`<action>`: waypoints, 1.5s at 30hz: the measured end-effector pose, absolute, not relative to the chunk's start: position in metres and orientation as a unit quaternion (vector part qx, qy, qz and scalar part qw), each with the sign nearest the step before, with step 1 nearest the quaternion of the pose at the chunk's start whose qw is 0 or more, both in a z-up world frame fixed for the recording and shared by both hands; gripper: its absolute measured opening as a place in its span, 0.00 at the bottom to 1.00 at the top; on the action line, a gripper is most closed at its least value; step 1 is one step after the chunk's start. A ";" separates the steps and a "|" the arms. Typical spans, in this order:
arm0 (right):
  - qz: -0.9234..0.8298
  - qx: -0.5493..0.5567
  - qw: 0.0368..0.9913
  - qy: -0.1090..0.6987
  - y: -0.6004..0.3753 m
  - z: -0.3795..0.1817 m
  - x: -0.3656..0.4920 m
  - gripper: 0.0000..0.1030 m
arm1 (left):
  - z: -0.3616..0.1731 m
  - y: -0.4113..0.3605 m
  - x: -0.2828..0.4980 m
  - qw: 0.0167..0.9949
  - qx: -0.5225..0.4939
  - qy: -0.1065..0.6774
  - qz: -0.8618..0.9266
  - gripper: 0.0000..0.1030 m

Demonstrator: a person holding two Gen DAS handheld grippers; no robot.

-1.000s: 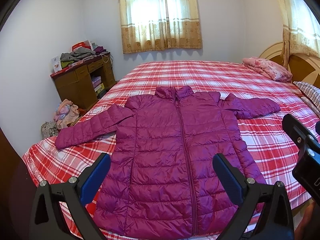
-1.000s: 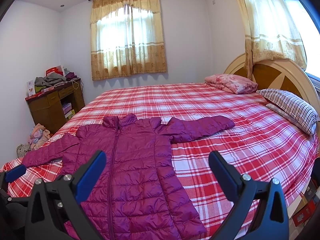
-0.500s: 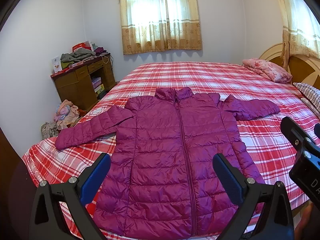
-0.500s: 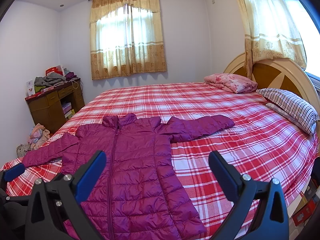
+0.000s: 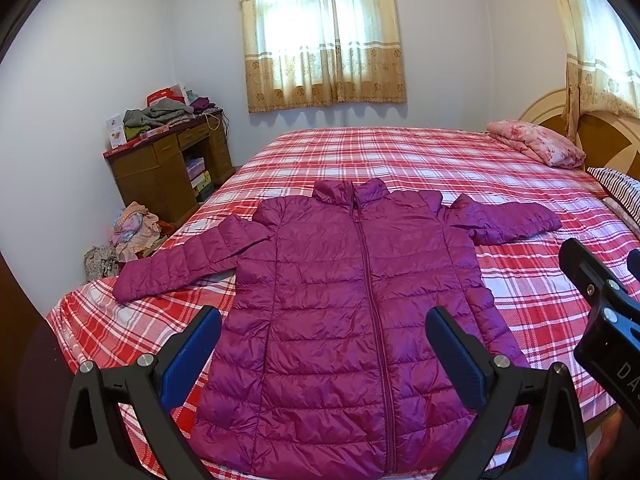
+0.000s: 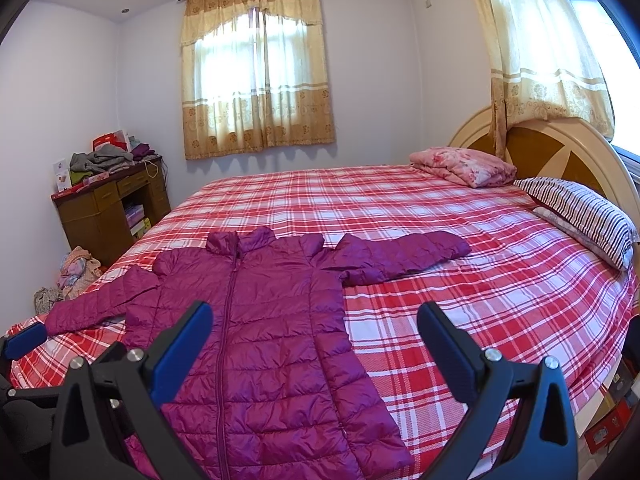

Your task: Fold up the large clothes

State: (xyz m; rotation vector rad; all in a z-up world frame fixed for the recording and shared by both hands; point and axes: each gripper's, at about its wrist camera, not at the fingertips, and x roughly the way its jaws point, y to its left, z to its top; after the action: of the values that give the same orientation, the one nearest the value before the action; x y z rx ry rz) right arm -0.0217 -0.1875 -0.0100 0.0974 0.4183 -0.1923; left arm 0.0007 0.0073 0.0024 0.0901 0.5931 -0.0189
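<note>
Here, closest in, the left tool (image 5: 322, 342) hangs over the near hem of the jacket with its two blue-padded fingers (image 5: 192, 354) spread wide and nothing between them. The right tool (image 6: 314, 340) hangs the same way, spread and empty, above the jacket's right flank and the bare plaid beside it. From the left wrist view only a black slice of the right tool shows at the right edge; from the right wrist view only one blue tip of the left tool pokes in at the far left.

The magenta puffer jacket (image 5: 352, 300) lies flat and front-up on the bed (image 6: 460, 320), zipped, hem toward the foot and collar pointing toward the window. Both sleeves are stretched outward, the left one reaching toward the bed's left edge. The bottom hem is partly covered by the tools' black frames, so its near corners are hard to make out.

Further back, a striped pillow (image 6: 580, 216) and a folded pink quilt (image 6: 464, 166) rest by the headboard (image 6: 560, 148), which is cut off at the right. Against the left wall, a wooden desk (image 6: 100, 216) carries a heap of clothes, with a bundle of cloth (image 6: 76, 272) on the floor beside it. Curtains (image 6: 256, 76) cover the far window.
</note>
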 end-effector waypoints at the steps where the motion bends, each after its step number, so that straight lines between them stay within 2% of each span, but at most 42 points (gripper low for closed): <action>1: -0.095 0.048 0.972 0.207 -0.188 -0.010 -0.022 1.00 | 0.002 0.007 0.001 0.956 0.044 0.291 -0.009 0.99; 18: -0.085 0.053 0.965 0.242 -0.188 -0.021 0.000 1.00 | -0.008 0.009 0.020 0.950 0.047 0.310 0.004 0.99; 29: -0.069 0.072 0.954 0.282 -0.219 -0.031 0.045 1.00 | -0.028 0.011 0.069 0.936 0.049 0.349 0.013 0.99; 30: -0.065 0.079 0.952 0.289 -0.228 -0.032 0.054 1.00 | -0.029 0.013 0.073 0.935 0.046 0.352 0.009 0.99; 32: -0.077 0.090 0.947 0.300 -0.254 -0.031 0.074 0.89 | -0.031 0.026 0.097 0.930 0.021 0.368 0.000 0.99; 34: -0.093 0.106 0.942 0.305 -0.291 -0.030 0.096 0.86 | -0.033 0.045 0.123 0.924 -0.008 0.383 0.011 0.99; 41: -0.177 0.249 0.908 0.286 -0.457 -0.046 0.170 0.89 | -0.055 0.092 0.209 0.914 -0.081 0.397 0.038 0.99; 45: -0.260 0.294 0.866 0.309 -0.536 -0.095 0.221 0.89 | -0.081 0.098 0.247 0.919 -0.057 0.384 0.077 0.99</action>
State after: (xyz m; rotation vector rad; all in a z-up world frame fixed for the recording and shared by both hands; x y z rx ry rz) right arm 0.2209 -0.5363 -0.0947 0.6155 0.6478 -0.5438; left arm 0.2469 0.0982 -0.0813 -0.1166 0.7887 0.1576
